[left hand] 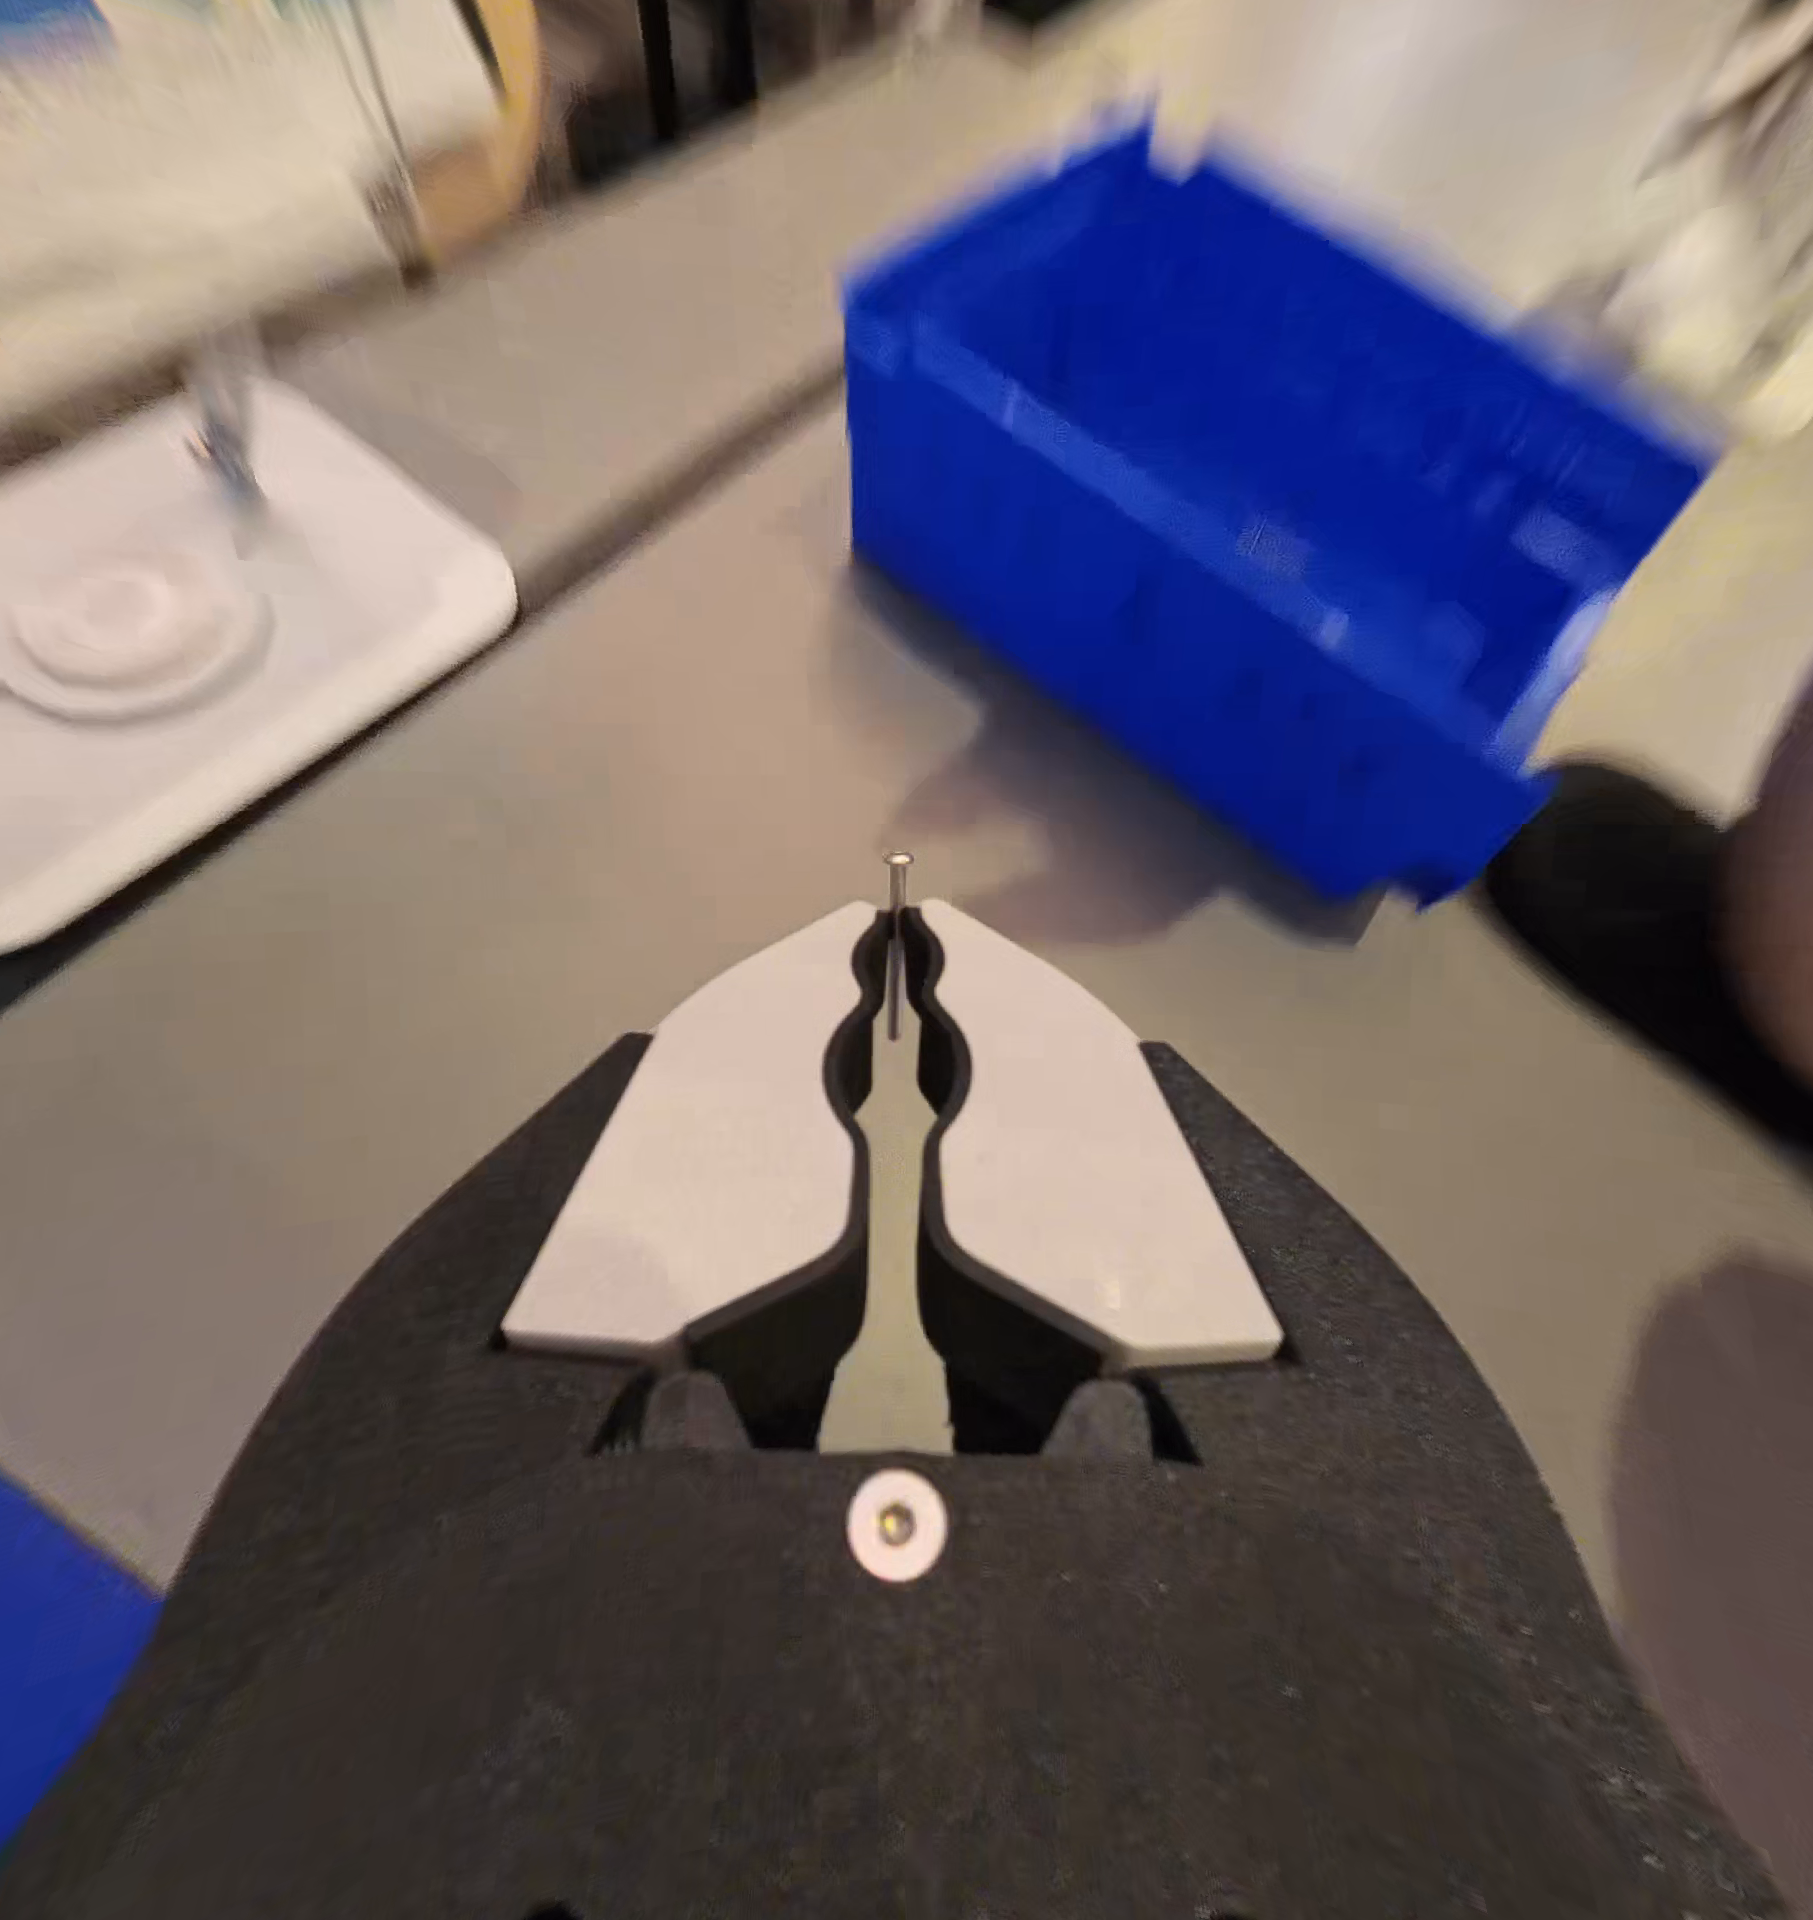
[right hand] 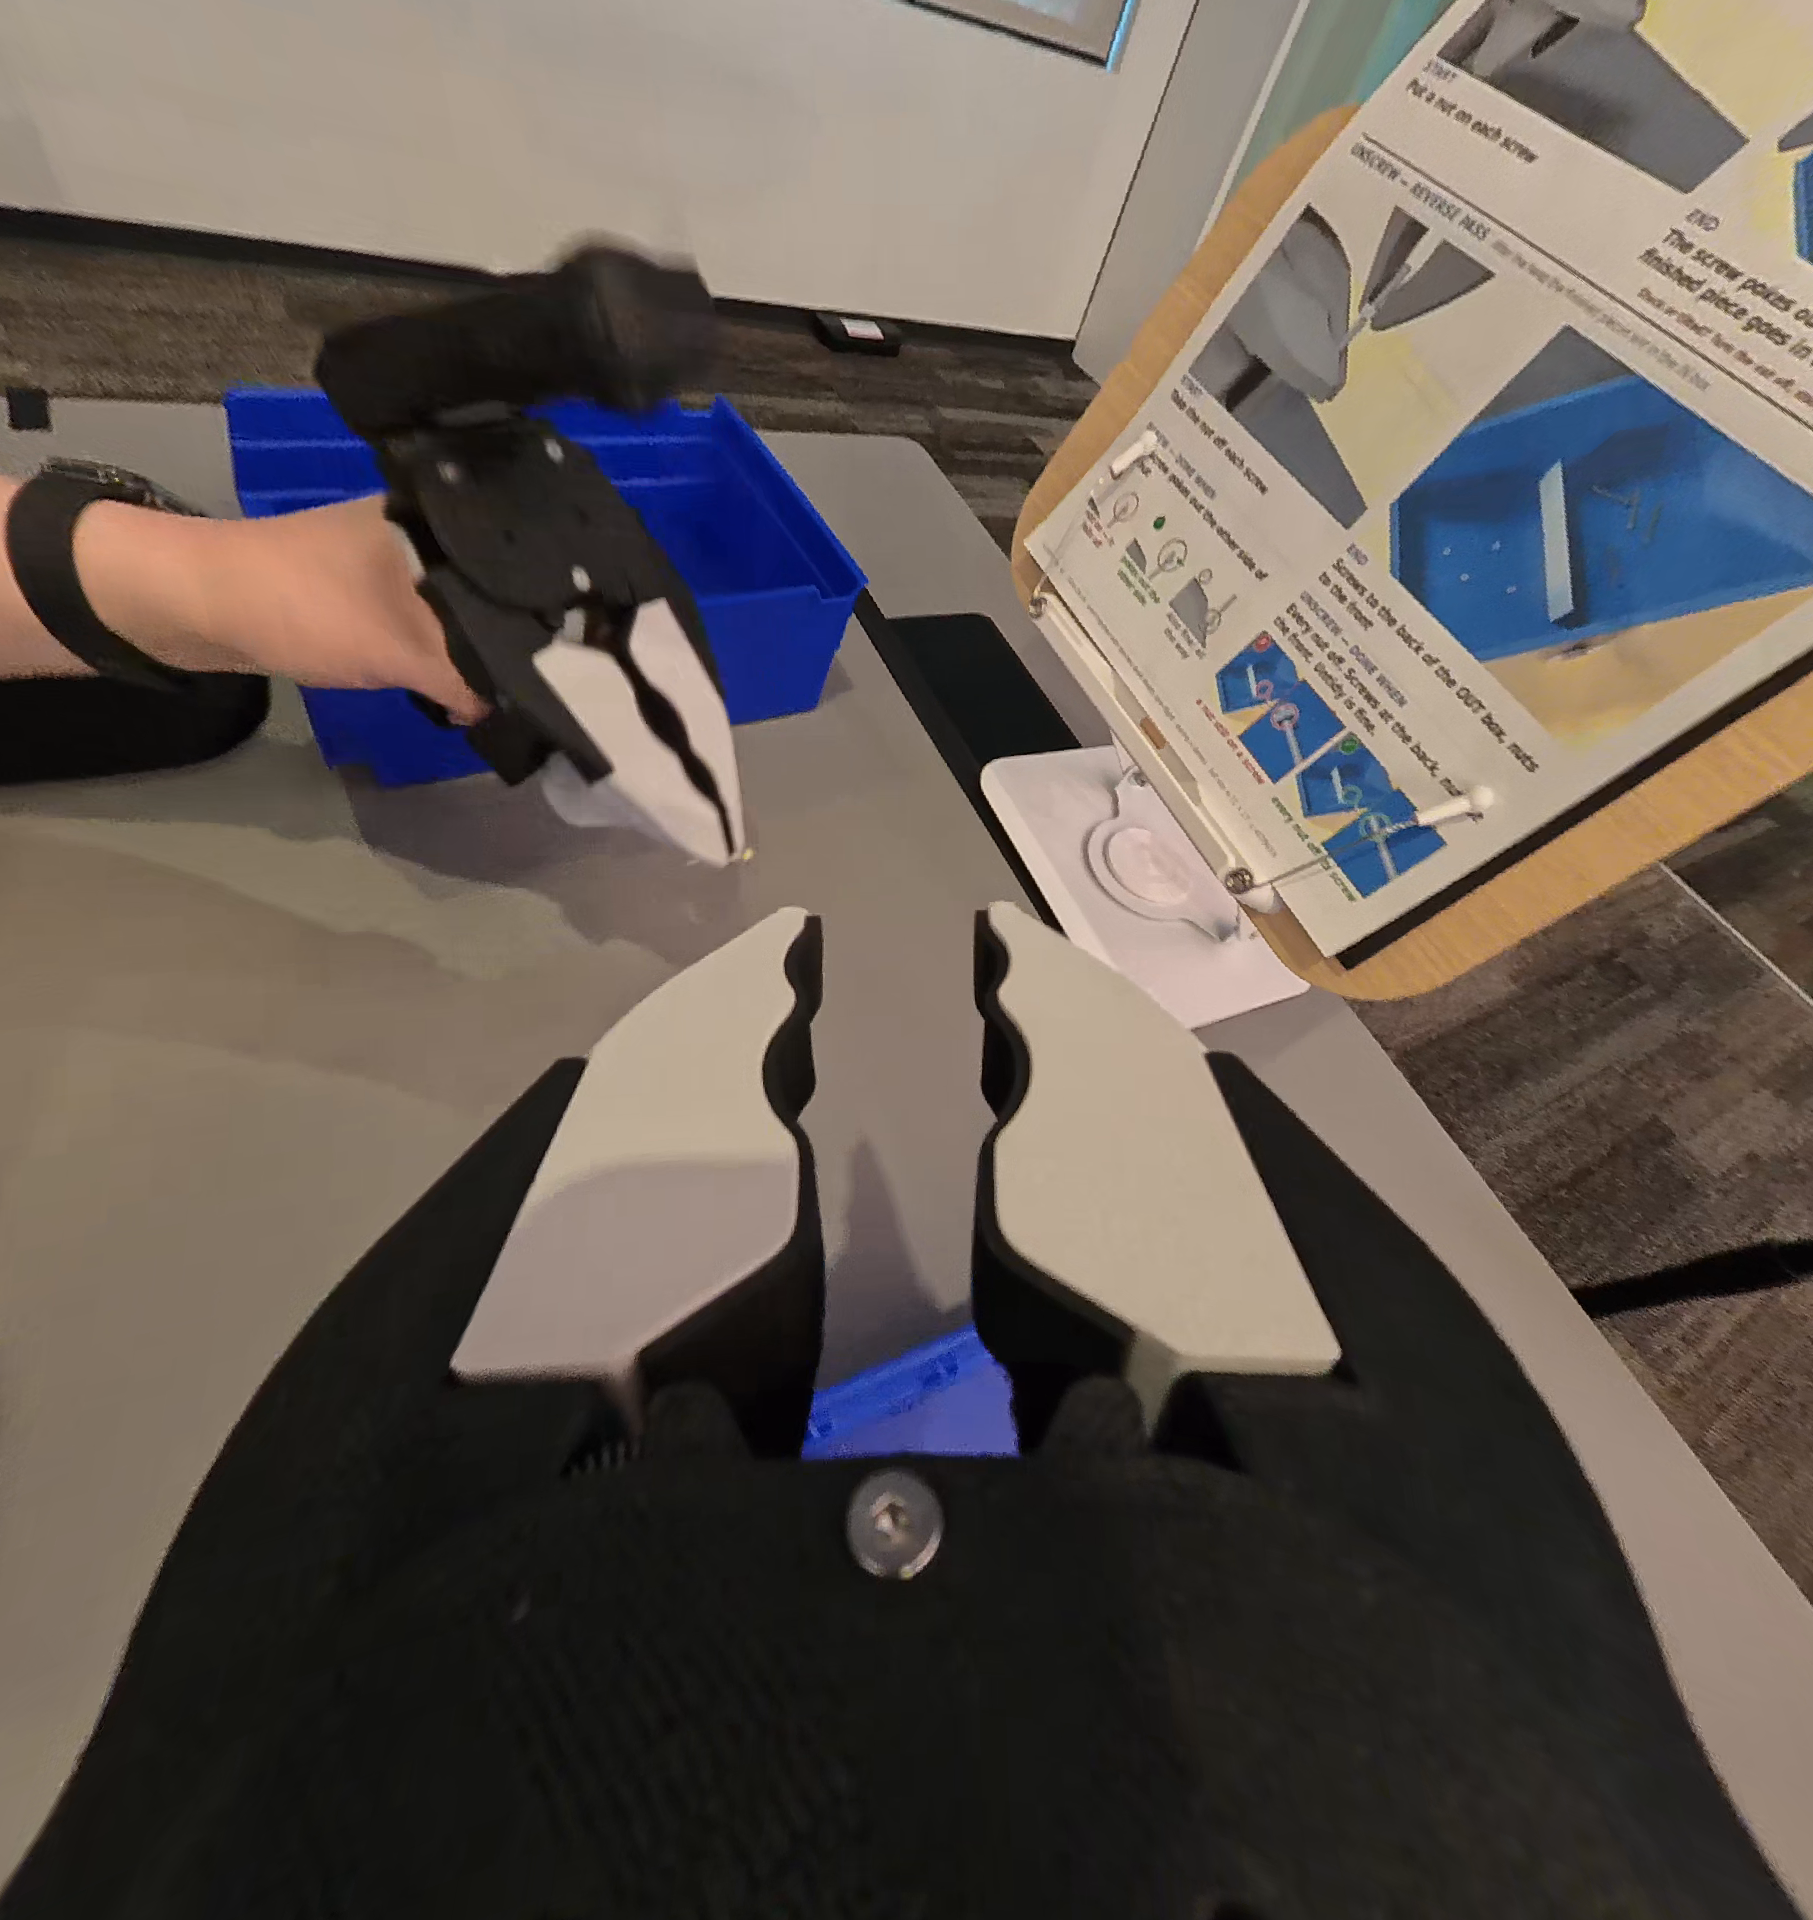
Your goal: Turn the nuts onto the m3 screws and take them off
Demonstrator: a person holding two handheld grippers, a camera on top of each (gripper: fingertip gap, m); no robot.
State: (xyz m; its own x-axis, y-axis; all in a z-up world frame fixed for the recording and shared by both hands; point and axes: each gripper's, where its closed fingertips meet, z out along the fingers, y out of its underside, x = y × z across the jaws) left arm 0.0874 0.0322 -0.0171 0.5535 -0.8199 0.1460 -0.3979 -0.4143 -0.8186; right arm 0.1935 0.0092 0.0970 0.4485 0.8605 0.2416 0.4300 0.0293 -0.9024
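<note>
Screw [left hand: 896, 940] — a thin silver metal pin — stood upright, pinched at the tips of the left gripper [left hand: 896, 914] above the grey table [left hand: 590, 831]; the blue plastic bin [left hand: 1193, 540] sat beyond. Right gripper [right hand: 897, 935] hung spread, empty — that slim hold could likely slip.

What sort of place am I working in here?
Probably an office or lab room set up as a practice station: a grey table, a blue parts bin, a propped instruction sheet on a stand, and carpeted floor.
</note>
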